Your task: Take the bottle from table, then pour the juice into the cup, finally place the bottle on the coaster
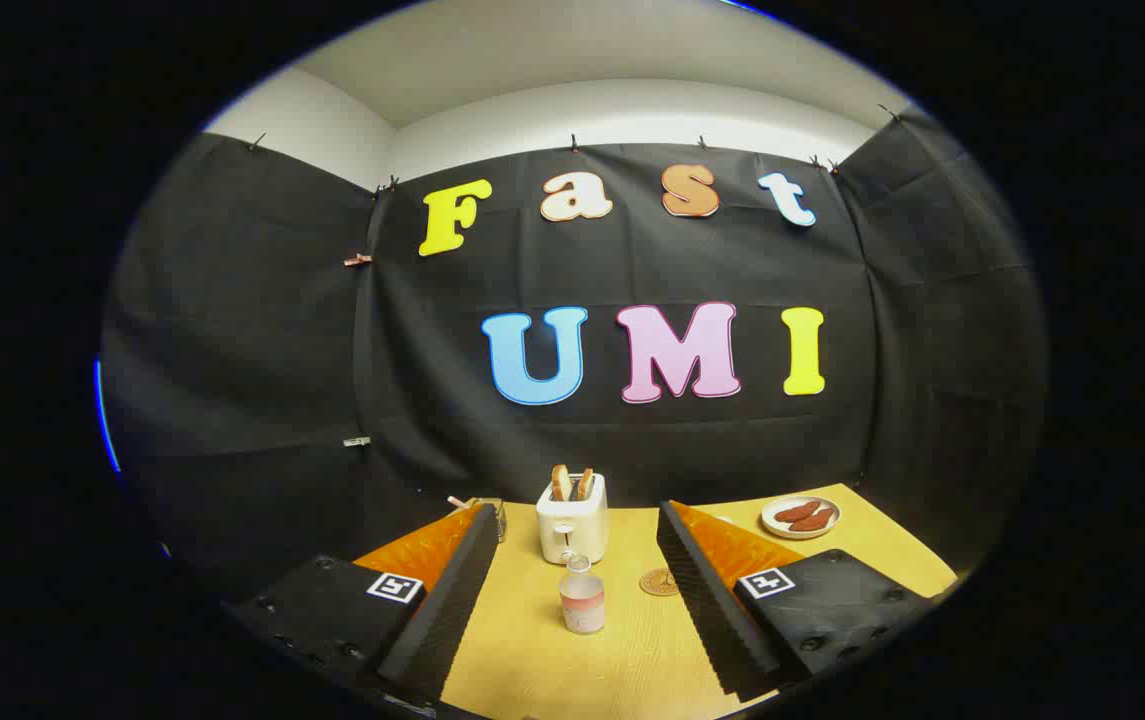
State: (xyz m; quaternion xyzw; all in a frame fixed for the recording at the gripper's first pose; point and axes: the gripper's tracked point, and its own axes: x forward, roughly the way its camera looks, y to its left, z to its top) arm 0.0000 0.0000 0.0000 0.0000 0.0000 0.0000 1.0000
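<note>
A small clear bottle (582, 598) with pale pink juice and a clear cap stands upright on the yellow wooden table (532, 660). It appears in the gap between my two fingers and touches neither. My gripper (577, 512) is open wide, with black ribbed pads (452, 600) and orange finger backs. A round brown coaster (659, 582) lies just right of the bottle, close to the right finger. A clear glass cup (495, 514) peeks out behind the left fingertip, partly hidden.
A white toaster (572, 530) with two bread slices stands right behind the bottle. A white plate (800, 517) with reddish-brown food sits at the far right of the table. The black cloth wall closes the back.
</note>
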